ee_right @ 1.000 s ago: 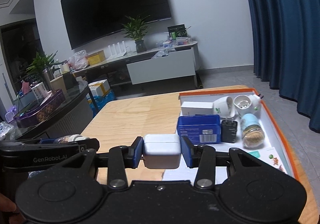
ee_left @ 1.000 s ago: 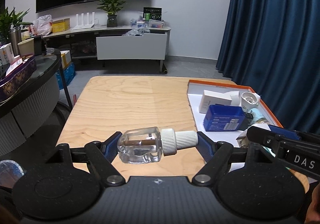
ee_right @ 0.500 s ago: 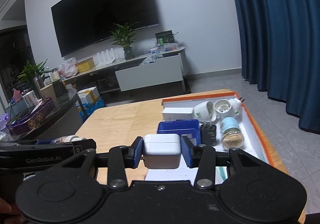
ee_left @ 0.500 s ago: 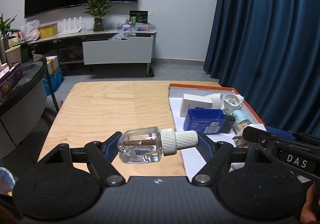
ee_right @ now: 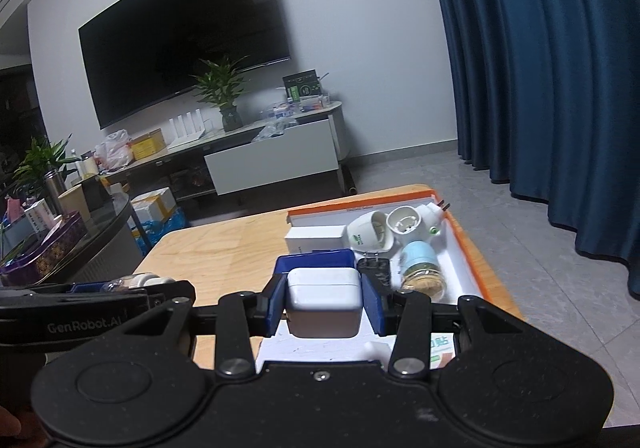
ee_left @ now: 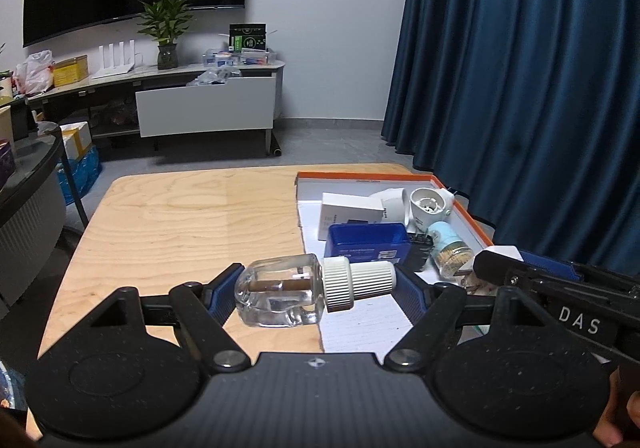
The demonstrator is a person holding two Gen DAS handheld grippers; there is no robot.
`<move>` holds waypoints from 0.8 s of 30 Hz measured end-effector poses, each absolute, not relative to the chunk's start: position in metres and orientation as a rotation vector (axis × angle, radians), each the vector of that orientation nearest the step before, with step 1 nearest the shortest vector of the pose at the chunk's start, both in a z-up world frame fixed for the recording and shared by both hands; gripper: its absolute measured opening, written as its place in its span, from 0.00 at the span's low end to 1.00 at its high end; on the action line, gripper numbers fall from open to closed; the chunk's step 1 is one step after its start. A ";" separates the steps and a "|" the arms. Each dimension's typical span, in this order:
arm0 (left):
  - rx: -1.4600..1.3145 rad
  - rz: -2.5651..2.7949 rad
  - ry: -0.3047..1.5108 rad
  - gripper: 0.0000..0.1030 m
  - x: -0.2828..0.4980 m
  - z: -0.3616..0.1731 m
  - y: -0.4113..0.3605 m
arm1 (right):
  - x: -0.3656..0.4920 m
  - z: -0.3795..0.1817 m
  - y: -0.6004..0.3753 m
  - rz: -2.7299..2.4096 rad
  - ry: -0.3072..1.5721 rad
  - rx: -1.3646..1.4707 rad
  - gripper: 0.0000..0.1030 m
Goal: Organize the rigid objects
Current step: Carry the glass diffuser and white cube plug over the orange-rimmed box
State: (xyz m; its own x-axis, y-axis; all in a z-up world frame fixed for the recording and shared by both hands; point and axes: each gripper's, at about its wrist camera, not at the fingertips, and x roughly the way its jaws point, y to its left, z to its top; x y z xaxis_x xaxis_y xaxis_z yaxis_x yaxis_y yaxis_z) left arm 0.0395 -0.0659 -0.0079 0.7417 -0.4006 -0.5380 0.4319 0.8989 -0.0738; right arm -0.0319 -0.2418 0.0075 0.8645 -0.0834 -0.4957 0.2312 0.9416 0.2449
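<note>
My left gripper (ee_left: 318,290) is shut on a clear glass bottle with a white ribbed cap (ee_left: 304,294), held sideways above the wooden table (ee_left: 192,232) at the tray's left edge. My right gripper (ee_right: 323,306) is shut on a white power adapter (ee_right: 323,306), held above the near part of the orange-rimmed white tray (ee_right: 466,248). The tray (ee_left: 476,224) holds a blue box (ee_left: 366,244), a white box (ee_left: 348,213), two white plug devices (ee_right: 394,230), a black adapter (ee_right: 374,268) and a small jar with a light-blue lid (ee_right: 420,268).
The right gripper's body (ee_left: 560,296) crosses the left wrist view at lower right. A dark round side table (ee_right: 72,248) with boxes stands left of the table. A TV cabinet (ee_left: 200,103) lies beyond, a blue curtain (ee_left: 520,87) to the right.
Both grippers have moved right, toward and over the tray, each still holding its object. The tray's contents have not moved.
</note>
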 end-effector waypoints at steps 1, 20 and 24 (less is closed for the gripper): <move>0.057 -0.459 0.578 0.78 0.040 -0.008 -0.066 | -0.032 0.008 -0.243 -0.171 0.500 0.305 0.49; 0.052 -0.484 0.584 0.78 0.045 -0.005 -0.078 | -0.032 0.017 -0.258 -0.216 0.477 0.300 0.49; 0.055 -0.493 0.583 0.78 0.047 -0.004 -0.081 | -0.031 0.020 -0.261 -0.225 0.470 0.300 0.49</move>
